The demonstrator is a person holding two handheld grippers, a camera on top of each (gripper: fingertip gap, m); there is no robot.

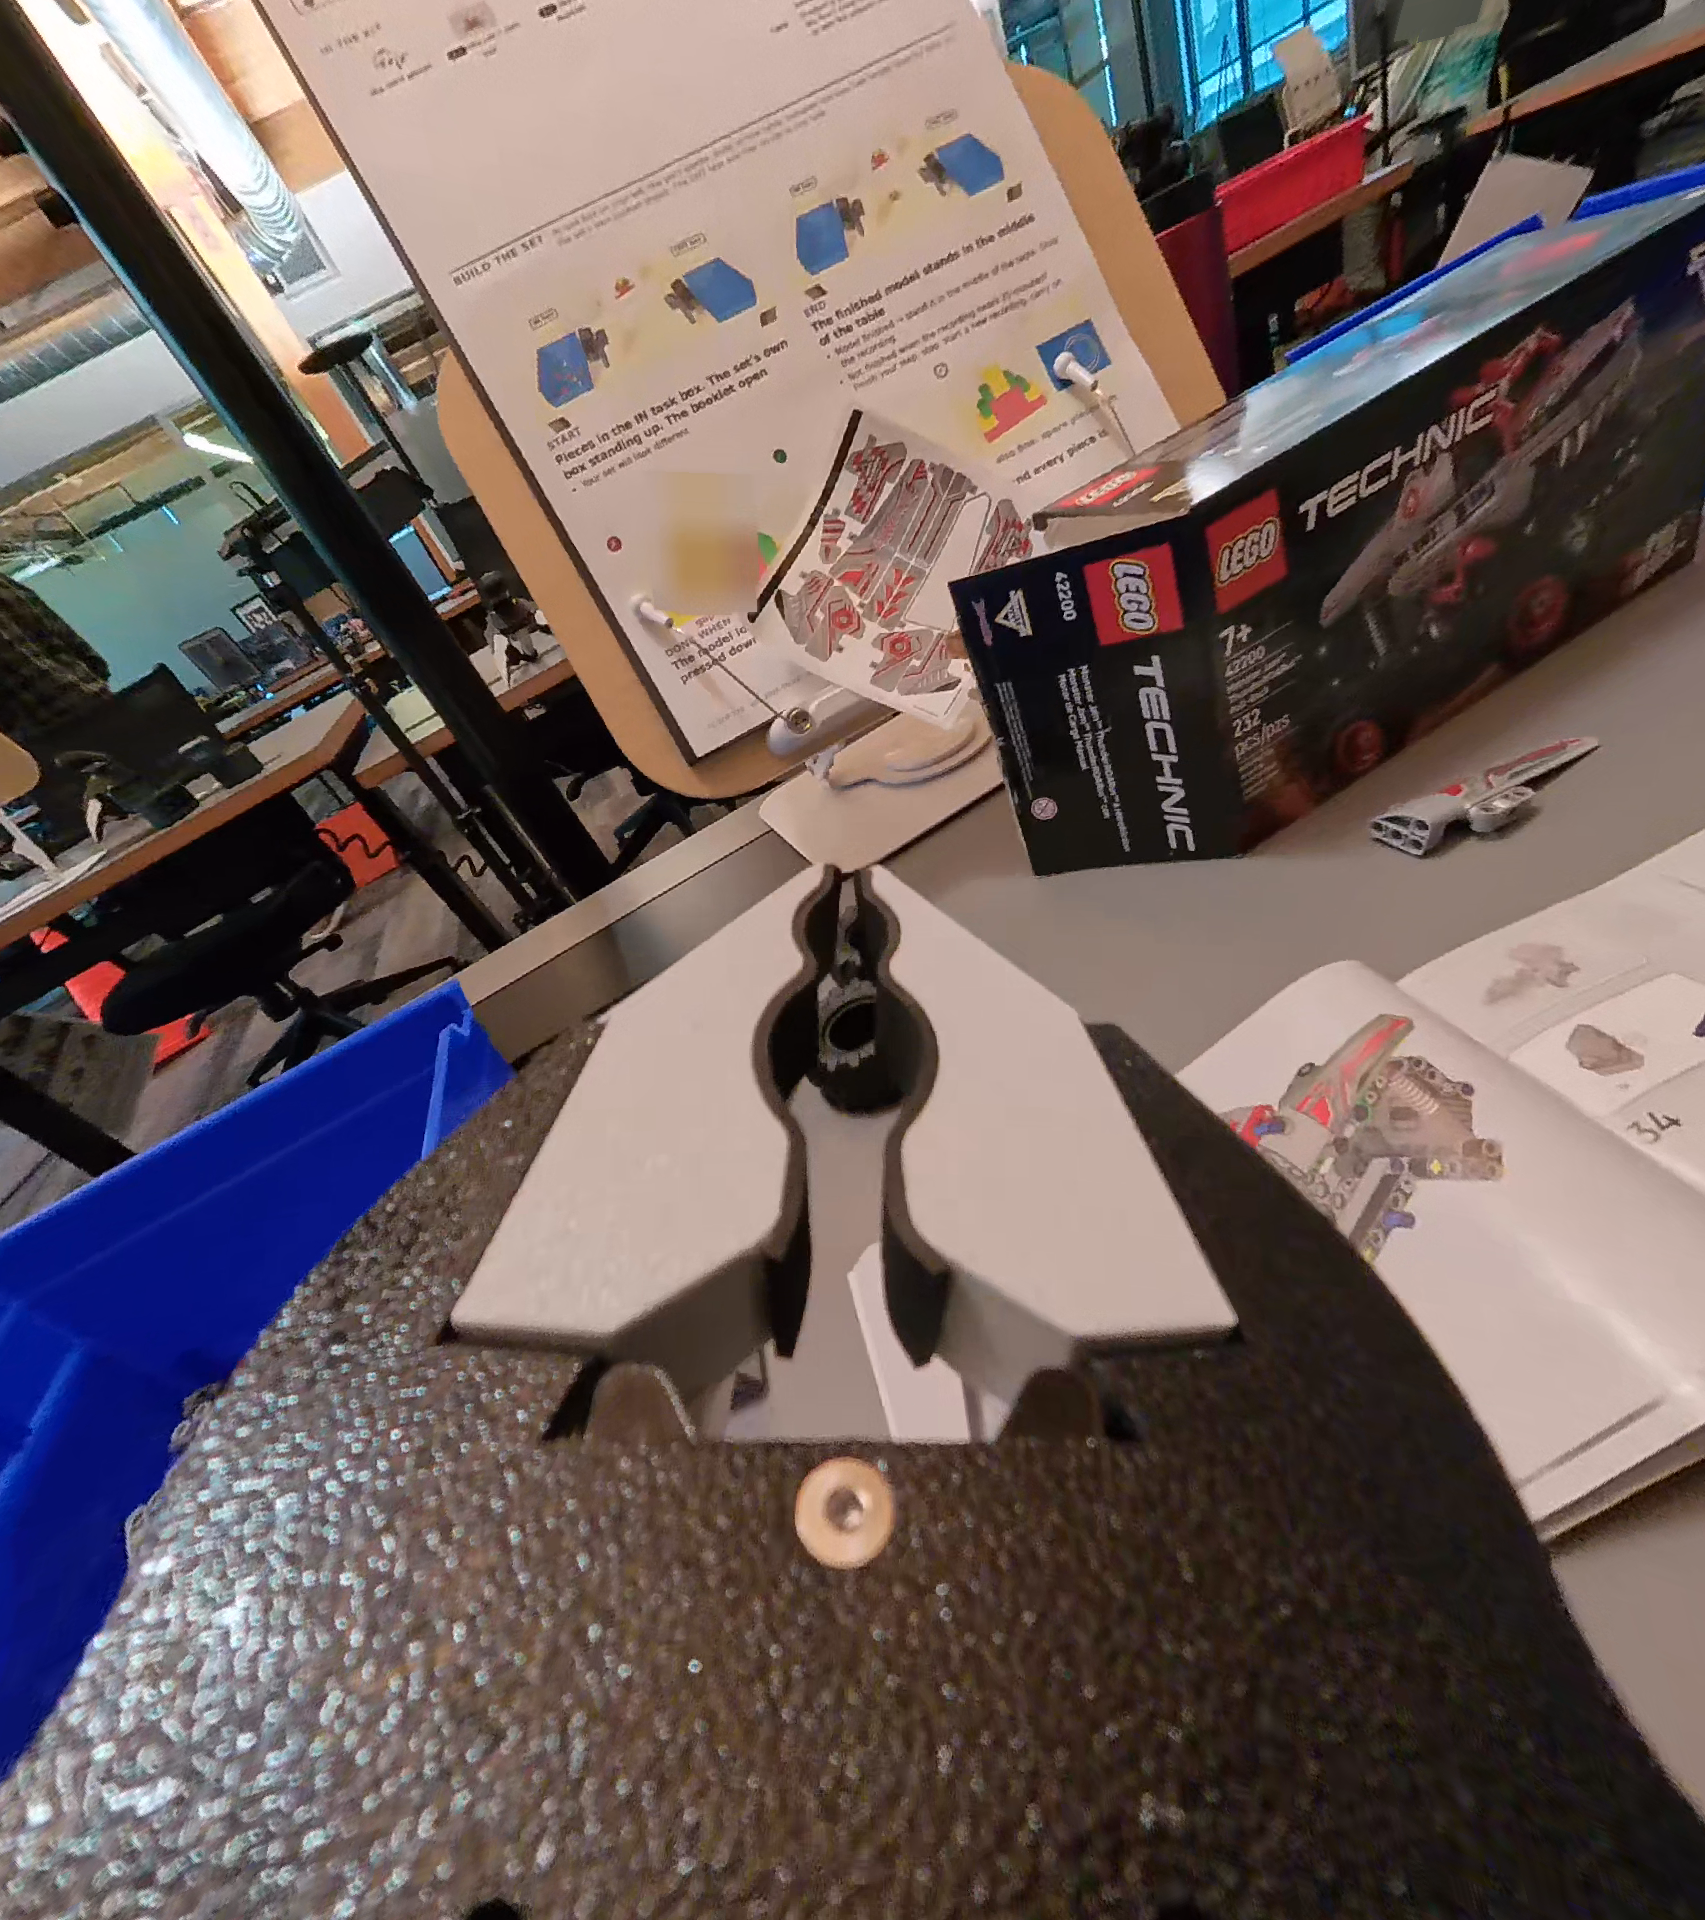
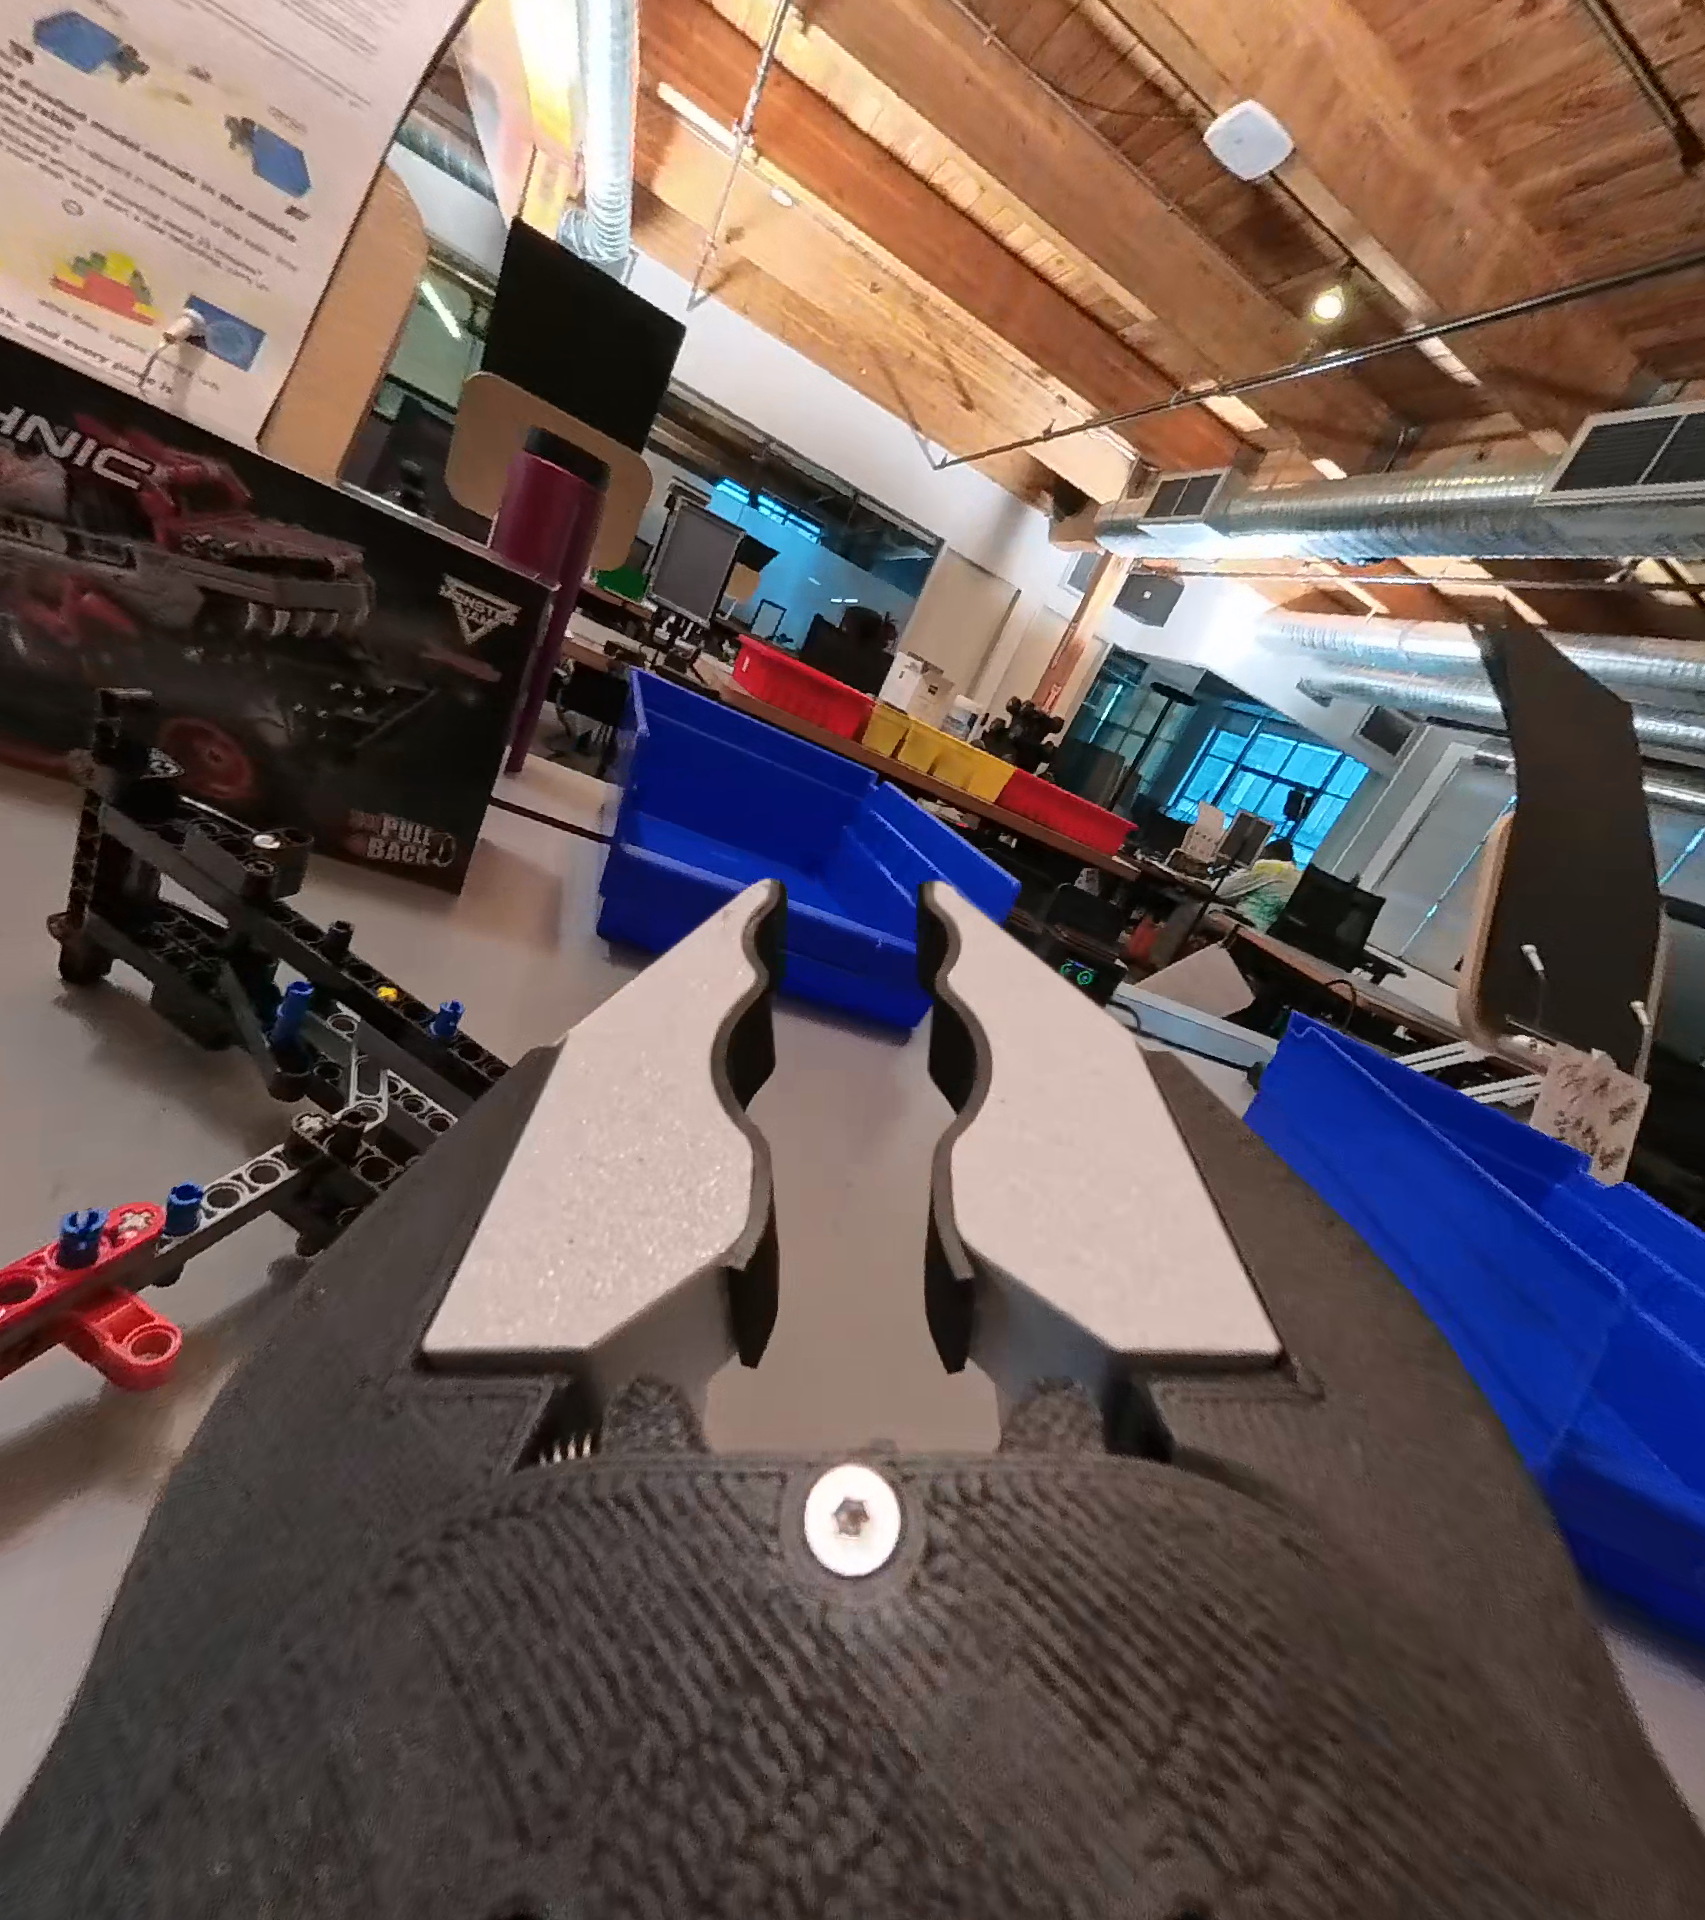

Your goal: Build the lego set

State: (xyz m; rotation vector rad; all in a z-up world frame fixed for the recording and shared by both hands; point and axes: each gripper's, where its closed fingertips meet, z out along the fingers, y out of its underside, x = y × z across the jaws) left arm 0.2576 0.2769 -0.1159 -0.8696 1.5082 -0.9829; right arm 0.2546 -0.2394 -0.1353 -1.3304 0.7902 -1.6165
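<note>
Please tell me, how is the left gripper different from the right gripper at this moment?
The left gripper is shut on a small black piece, held in the round hollow between its fingers; the right gripper is open and empty. The left gripper points toward the set's box and the open booklet; the right gripper points toward a blue bin, with the black frame at its left. Both have the same grey fingers on a black body.

Probably an open-plan workshop: exposed ducts (image 2: pixel 1450 509), worktables (image 1: pixel 100 831), parts bins (image 2: pixel 786 904).
</note>
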